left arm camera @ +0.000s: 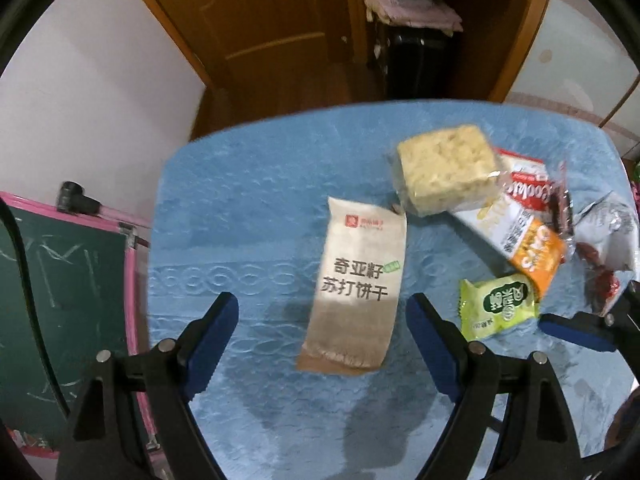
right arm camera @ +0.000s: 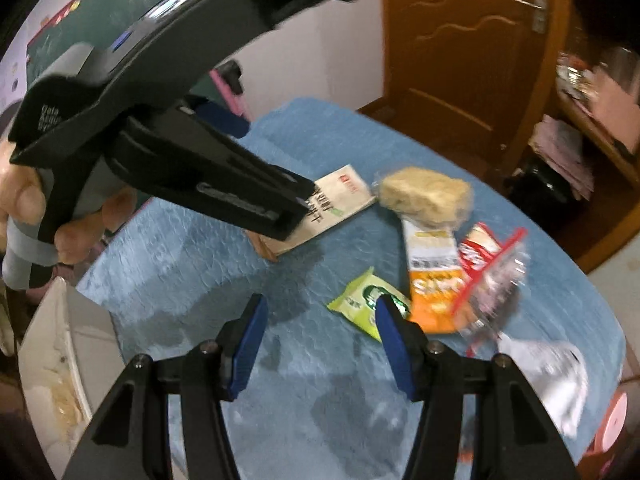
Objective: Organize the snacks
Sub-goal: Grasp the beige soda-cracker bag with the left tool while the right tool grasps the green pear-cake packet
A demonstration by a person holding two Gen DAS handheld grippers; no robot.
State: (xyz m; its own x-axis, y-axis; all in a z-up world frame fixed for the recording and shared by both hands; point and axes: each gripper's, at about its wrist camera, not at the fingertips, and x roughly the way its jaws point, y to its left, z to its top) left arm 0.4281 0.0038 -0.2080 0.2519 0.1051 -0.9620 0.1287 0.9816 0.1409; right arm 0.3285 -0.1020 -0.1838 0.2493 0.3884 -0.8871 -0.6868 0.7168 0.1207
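Several snack packets lie on a blue-clothed table [left arm camera: 256,200]. A beige cracker packet [left arm camera: 360,276] lies in the middle, and my left gripper [left arm camera: 320,298] hovers over it, open, pads not touching. Right of it are a clear-wrapped yellow block [left arm camera: 448,168], a white-and-orange packet [left arm camera: 524,240], a red cookie packet [left arm camera: 532,188], a green packet [left arm camera: 498,306] and a silvery packet [left arm camera: 612,232]. In the right wrist view my right gripper [right arm camera: 320,302] is open and holds nothing, above the cloth [right arm camera: 320,400] just left of the green packet [right arm camera: 360,300]. A hand [right arm camera: 24,200] holds the left gripper's body [right arm camera: 180,152] over the beige packet [right arm camera: 340,196].
A green chalkboard with a pink frame [left arm camera: 72,280] stands left of the table. A wooden door [left arm camera: 260,20] and shelves with folded cloth [left arm camera: 412,4] are behind. A white container [right arm camera: 60,360] sits at the table's near left, a pink object [right arm camera: 612,420] at the lower right.
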